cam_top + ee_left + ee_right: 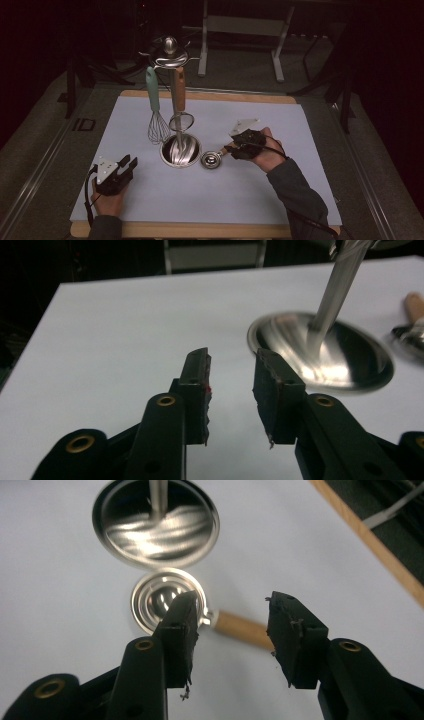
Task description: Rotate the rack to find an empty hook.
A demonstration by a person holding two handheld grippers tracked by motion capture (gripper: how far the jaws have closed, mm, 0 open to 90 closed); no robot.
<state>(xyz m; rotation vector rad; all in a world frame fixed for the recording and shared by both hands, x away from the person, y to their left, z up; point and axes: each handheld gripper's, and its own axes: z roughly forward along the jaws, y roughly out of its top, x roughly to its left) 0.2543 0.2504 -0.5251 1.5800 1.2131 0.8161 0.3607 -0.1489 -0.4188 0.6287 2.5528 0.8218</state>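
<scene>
The high view is dim: the room behind the tabletop [210,200] sinks into near black with a reddish cast at the upper left and right edges, while the pale sheet is evenly, softly lit with faint shadows. Glare streaks the steel stand base [180,150]. In the left gripper view the base [350,355] is smeared and out of focus. In the right gripper view the near jaws are dark and the ladle [165,597] glints.

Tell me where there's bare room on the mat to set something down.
Free: the near strip between the left gripper and the sleeve, and the far right corner. Crowded: the middle, around the stand base, whisk and scoop.
</scene>
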